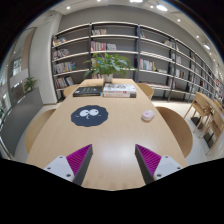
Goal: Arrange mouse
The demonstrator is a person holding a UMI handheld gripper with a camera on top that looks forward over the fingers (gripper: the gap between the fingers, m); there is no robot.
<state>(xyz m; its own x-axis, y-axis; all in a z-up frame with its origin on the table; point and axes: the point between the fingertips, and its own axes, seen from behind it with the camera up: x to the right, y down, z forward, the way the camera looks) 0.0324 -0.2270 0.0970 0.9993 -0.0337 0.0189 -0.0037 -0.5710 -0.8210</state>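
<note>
A white mouse (pixel 148 115) lies on the light wooden table (pixel 110 140), to the right and well beyond my fingers. A dark round mouse mat (pixel 89 115) with a white pattern lies on the table further left, also beyond the fingers. My gripper (pixel 112 162) is open and empty above the near part of the table, its magenta pads (pixel 78 160) wide apart with only bare tabletop between them.
A potted plant (pixel 110 66) stands at the table's far end behind stacked books (pixel 118 91) and a dark tray (pixel 87 91). Chairs (pixel 180 127) flank the table. Bookshelves (pixel 120 45) line the back wall. More tables and chairs (pixel 205 108) stand on the right.
</note>
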